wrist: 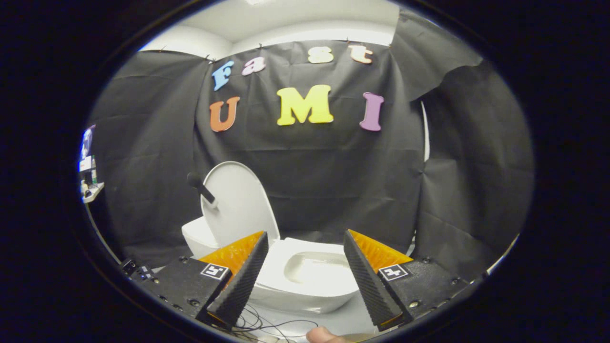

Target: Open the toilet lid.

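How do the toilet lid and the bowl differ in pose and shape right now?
The lid stands raised, leaning back by the tank; the bowl lies low and open, facing up. The lid is a flat oval with a dark handle; the bowl is a hollow basin. Both are white. The gripper is open, holding nothing, with the bowl beyond its fingers.

Raised lid (238, 202) behind toilet bowl (310, 281).

- A single fisheye camera rides on the hand-held gripper (305, 247), looking forward along its two parted fingers.
- It faces the booth's black cloth wall (324, 181), slightly downward onto the white toilet (310, 281) with its raised lid (238, 205).
- The toilet sits near, just ahead of and between the fingertips.
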### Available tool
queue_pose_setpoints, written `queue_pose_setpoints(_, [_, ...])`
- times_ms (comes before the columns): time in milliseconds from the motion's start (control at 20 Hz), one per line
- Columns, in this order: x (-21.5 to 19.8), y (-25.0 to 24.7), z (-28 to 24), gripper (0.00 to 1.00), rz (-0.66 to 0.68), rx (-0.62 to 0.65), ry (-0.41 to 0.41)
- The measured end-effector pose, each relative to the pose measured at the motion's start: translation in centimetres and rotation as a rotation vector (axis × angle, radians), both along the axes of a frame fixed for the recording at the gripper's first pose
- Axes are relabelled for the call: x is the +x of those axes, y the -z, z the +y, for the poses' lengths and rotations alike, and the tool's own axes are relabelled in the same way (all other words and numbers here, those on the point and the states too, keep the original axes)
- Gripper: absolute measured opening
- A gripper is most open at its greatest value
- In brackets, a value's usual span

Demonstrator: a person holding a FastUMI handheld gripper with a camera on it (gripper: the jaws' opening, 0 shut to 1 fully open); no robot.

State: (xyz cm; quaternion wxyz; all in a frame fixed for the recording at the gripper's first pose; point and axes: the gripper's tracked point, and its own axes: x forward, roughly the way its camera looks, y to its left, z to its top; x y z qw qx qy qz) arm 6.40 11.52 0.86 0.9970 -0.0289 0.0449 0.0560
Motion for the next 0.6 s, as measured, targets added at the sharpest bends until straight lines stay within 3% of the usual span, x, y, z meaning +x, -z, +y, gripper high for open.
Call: queue_pose_setpoints(600, [-2.0, -0.8, -5.8, 0.99, -0.191, 0.150, -0.015])
